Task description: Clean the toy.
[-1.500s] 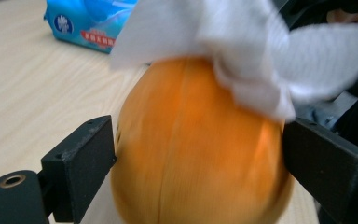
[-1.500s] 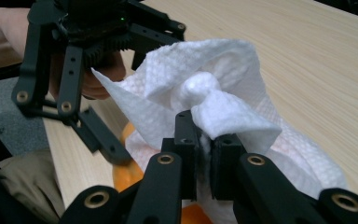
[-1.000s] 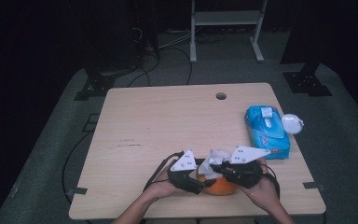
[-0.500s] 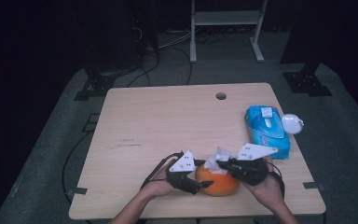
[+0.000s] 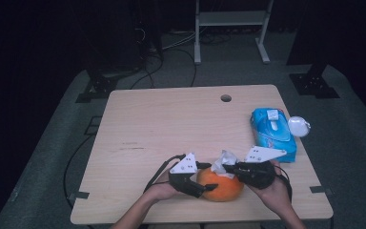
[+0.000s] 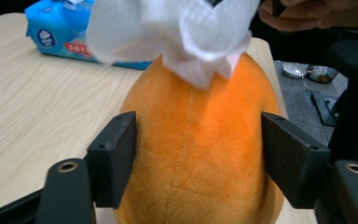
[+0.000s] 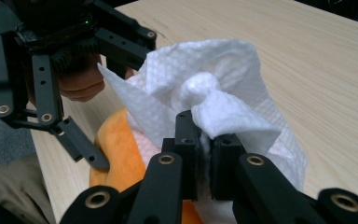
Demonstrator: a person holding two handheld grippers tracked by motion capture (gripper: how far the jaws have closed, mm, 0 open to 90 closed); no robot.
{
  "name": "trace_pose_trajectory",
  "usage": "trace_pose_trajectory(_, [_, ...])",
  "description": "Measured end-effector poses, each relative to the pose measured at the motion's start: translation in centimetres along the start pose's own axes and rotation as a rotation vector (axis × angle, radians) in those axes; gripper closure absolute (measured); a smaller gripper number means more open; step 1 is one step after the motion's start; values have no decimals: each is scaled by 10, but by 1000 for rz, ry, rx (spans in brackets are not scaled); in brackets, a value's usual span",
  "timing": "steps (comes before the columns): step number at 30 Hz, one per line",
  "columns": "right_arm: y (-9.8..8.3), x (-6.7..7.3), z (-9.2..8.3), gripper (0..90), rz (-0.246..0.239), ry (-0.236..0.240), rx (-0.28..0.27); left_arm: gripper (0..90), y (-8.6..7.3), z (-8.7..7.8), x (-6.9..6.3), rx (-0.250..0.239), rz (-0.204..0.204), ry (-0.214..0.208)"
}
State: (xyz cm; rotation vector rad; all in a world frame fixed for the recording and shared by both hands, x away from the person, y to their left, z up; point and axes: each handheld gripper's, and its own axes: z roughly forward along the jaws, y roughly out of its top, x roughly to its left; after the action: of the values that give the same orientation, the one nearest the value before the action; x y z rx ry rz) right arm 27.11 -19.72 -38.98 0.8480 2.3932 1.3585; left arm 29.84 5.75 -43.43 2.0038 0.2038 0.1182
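Left gripper [image 6: 198, 163] clamps the orange plush fruit [image 6: 200, 154] on the surface [image 5: 171, 124]; right gripper [image 7: 204, 154] pinches a white tissue [image 7: 223, 102] against its top.

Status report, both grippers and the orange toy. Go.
Left gripper clamped on orange plush toy, jaws just closed in. Right gripper shut on white tissue, pressed on toy's top. Nothing in the way.
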Motion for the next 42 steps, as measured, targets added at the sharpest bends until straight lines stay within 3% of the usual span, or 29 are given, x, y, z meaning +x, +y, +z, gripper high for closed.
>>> trace_pose_trajectory(4, [-5,-10,-4,829,17,-24,-1,312,-7,-4,9,-5,-47,14])
trace_pose_trajectory(5, [-8,-16,-6,829,59,-25,-9,310,-10,-5,13,-14,-75,2])
trace_pose_trajectory(7, [-8,-15,-6,829,71,-14,-23,302,-11,-2,14,-14,-79,0])
trace_pose_trajectory(12, [-4,-9,-3,828,43,12,-23,302,-12,-5,16,-7,-81,1])
trace_pose_trajectory(15, [-9,-18,-7,828,48,-19,-9,316,-16,-11,20,1,-98,18])
trace_pose_trajectory(17, [-15,-26,-10,829,85,-21,-12,318,-16,-11,21,-3,-105,19])
trace_pose_trajectory(20, [-17,-28,-13,829,94,-30,-14,317,-16,-10,21,0,-104,18])
trace_pose_trajectory(21, [-14,-25,-15,828,95,-10,-26,316,-17,-10,20,1,-103,16])
trace_pose_trajectory(25, [-11,-20,-13,829,55,14,-11,314,-19,-13,22,7,-105,15])
trace_pose_trajectory(29, [-19,-32,-13,829,79,-11,16,314,-18,-11,22,1,-113,18])
trace_pose_trajectory(31, [-23,-38,-14,828,117,1,15,314,-18,-11,22,2,-111,19])
trace_pose_trajectory(36, [-17,-31,-17,828,94,42,-7,303,-19,-12,22,4,-109,21])
trace_pose_trajectory(37, [-14,-25,-15,828,61,59,-1,303,-19,-12,23,3,-112,18])
trace_pose_trajectory(42, [-19,-33,-13,829,72,31,29,310,-19,-12,22,-1,-114,22])
